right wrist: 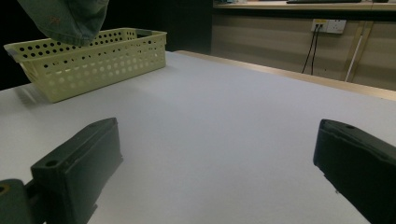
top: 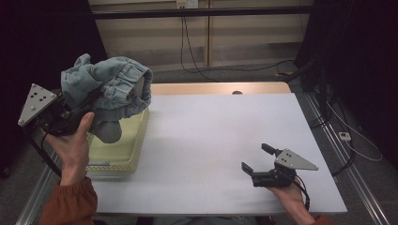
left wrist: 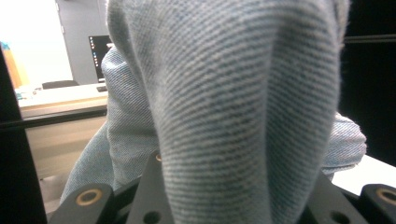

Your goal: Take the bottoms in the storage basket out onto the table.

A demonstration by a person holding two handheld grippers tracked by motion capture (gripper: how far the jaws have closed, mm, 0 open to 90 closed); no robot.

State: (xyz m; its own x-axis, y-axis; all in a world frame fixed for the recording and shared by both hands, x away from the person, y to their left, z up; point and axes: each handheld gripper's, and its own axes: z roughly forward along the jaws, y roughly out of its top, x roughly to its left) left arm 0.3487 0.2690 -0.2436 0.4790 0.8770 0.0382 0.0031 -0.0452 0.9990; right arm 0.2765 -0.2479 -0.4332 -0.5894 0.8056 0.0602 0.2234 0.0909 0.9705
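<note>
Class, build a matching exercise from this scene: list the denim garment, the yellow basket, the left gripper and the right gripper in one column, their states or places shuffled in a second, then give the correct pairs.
Column one:
1. denim garment
2. yellow basket
3. left gripper
4. right gripper

Column two:
A. jaws spread wide with nothing between them, low over the white table
B. stands at the table's left edge
C. bunched up and lifted above the basket
D. clamped shut on cloth

Right pairs: 1-C, 2-B, 3-D, 4-A
</note>
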